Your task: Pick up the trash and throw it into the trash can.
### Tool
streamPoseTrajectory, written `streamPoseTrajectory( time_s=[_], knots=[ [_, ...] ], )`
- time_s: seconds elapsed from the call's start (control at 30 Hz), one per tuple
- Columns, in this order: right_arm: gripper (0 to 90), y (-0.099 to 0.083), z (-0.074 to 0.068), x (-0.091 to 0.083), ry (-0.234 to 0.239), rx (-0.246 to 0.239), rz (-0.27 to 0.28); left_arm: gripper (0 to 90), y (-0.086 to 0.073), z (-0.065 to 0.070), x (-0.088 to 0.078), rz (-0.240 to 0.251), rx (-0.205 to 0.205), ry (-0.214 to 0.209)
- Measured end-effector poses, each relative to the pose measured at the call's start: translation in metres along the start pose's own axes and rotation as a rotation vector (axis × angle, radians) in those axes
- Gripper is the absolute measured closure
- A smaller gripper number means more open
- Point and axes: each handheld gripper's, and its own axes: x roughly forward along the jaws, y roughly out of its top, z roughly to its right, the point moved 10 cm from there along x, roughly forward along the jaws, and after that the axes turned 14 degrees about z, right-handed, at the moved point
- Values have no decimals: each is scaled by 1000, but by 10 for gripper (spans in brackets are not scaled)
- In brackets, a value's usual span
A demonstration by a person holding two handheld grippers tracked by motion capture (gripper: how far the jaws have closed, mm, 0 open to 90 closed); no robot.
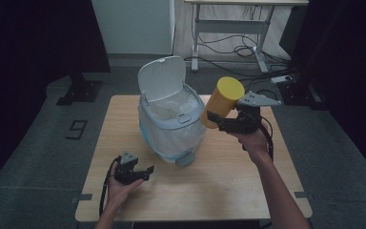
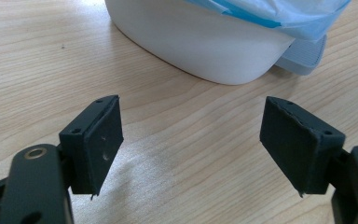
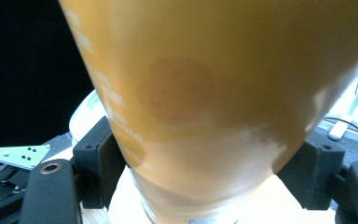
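The right gripper clamps the yellow can tilted beside the open bin (lid up, ready for dropping), while the left gripper rests empty, jaws apart, on the table.

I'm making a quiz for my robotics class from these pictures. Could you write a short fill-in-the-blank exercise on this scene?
1. The right gripper is shut on a yellow cylindrical ____.
2. The lid of the white plastic pedal bin stands ____.
3. The left gripper rests low over the light wooden table with its fingers ____.
4. The bin is lined with a pale blue ____.

Missing words: canister; open; open; bag
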Motion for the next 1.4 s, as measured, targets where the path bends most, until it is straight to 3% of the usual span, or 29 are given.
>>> streamPoseTrajectory(
  time_s=[0.57, 1.4],
  knots=[
    [236, 15, -12, 26, 33, -23, -9, 213, 0, 1, 0, -3, -6, -11],
    [236, 32, -7, 58, 31, -32, -26, 220, -2, 2, 2, -15, -4, -20]
  ],
)
